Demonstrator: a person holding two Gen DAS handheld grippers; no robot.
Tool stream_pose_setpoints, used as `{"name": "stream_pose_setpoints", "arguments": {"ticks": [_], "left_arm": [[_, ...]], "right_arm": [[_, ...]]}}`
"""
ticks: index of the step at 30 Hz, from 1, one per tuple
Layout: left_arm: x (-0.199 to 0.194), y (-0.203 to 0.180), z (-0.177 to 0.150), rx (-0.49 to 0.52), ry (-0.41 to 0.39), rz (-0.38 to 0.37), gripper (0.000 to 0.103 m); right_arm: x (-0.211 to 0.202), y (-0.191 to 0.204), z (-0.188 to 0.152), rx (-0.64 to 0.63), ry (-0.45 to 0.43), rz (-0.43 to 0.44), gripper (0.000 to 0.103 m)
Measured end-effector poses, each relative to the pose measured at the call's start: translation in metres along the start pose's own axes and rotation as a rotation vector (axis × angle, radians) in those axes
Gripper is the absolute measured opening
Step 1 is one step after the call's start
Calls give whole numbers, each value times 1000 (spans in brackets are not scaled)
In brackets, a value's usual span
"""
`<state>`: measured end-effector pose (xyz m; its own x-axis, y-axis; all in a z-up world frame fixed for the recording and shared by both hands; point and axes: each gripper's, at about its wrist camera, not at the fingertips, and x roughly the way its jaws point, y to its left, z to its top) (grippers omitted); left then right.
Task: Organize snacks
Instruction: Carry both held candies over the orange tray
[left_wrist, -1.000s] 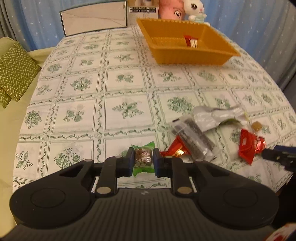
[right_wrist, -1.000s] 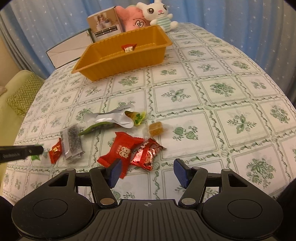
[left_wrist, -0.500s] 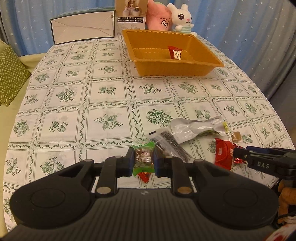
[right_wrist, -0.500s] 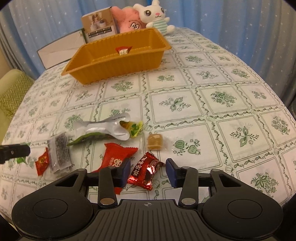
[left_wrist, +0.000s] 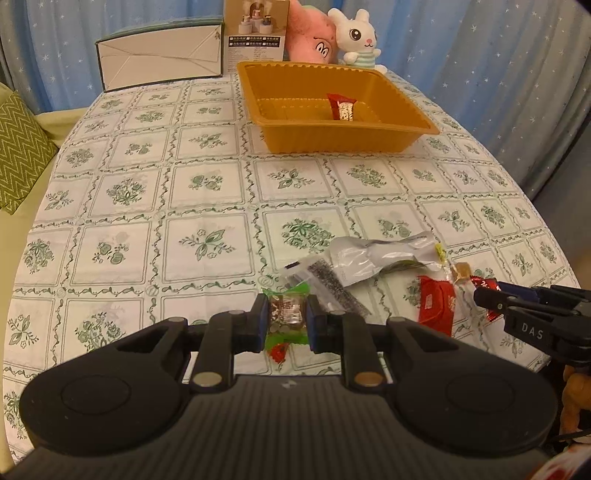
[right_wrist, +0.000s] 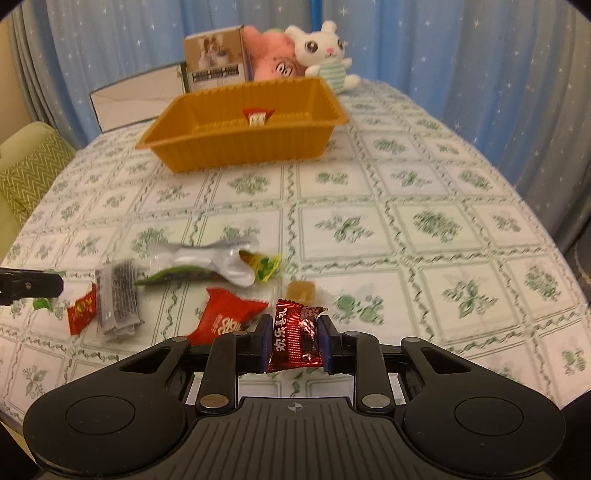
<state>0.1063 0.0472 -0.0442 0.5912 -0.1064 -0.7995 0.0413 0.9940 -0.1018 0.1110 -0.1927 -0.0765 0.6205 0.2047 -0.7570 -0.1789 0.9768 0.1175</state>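
Now right gripper (right_wrist: 291, 341) (just closing) on dark-red candy (right_wrist: 294, 338)

Tray (left_wrist: 424, 127) at far end of bench (left_wrist: 207, 192), one wrapped sweet (left_wrist: 341, 109) inside. Box (left_wrist: 162, 68), carton (left_wrist: 256, 29), two plush toys (left_wrist: 356, 40) behind tray. Snack heap (right_wrist: 207, 273) at near edge. Cushion (left_wrist: 20, 147) off bench, left.

Left gripper (left_wrist: 286, 319), right gripper (right_wrist: 294, 341), both clamped.
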Motion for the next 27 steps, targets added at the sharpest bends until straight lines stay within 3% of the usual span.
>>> {"name": "stream_pose_setpoints", "arguments": {"ticks": [11,18,27], "left_arm": [[-2,-27,43,8,-68,-48,18],[11,-36,89,30,-111,-55,18],[40,-30,155,19,-148,-72,18]], "right_arm": [[-15,-2,46,14,-71,88,26],[-1,-5,105,4,-116,155,26],[35,-7,187,-32,-153,172,26]]}}
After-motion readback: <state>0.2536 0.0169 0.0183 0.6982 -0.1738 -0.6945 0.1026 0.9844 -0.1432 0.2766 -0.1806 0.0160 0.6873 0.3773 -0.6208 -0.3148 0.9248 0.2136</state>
